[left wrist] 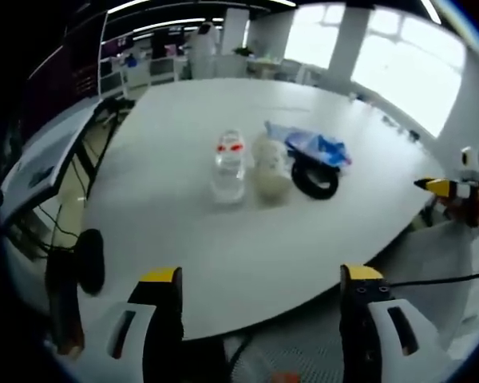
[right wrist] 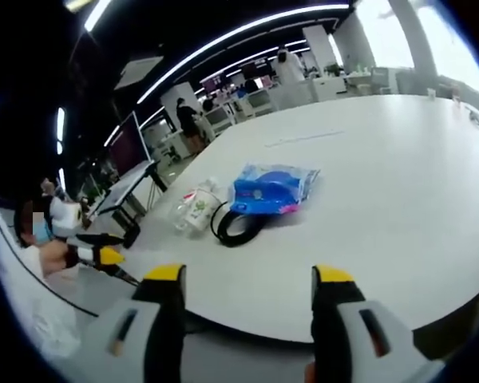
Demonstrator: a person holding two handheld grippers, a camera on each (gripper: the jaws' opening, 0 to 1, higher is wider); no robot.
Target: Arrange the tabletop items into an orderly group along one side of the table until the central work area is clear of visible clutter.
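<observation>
Items are bunched up mid-counter [left wrist: 184,263]: a clear bottle [left wrist: 229,165] w/ red label, a pale jar [left wrist: 271,169] right beside it, a black cable coil [left wrist: 314,179] touching the far side of the jar, and a blue bag [left wrist: 315,147] just behind the coil.

From the left hand-held gripper [left wrist: 261,297] the whole bunch sits straight ahead, well apart from the jaws, past the counter's near edge. Bottle is lined up closest to its left jaw, and its long axis runs roughly away from the gripper. Jaws are spread wide, nothing between them, nothing touched.

The right hand-held gripper [right wrist: 247,297] looks at the same bunch from the other side: bag [right wrist: 270,191] and coil [right wrist: 236,224] come first, slightly left of center, bottle [right wrist: 193,209] behind them. Also released, wide gap, empty, hanging off the counter [right wrist: 383,207] edge. You can spot the other gripper's yellow tip in each view, far off to the side.

My guess: nothing's been shifted to a side yet, so task is basically at the start. Right one looks a bit nearer to bag/coil, left one has the cleaner line on bottle + jar. Bottle lying down could roll if nudged, imo. Coil is floppy, so it prob needs a pinch on one strand.
</observation>
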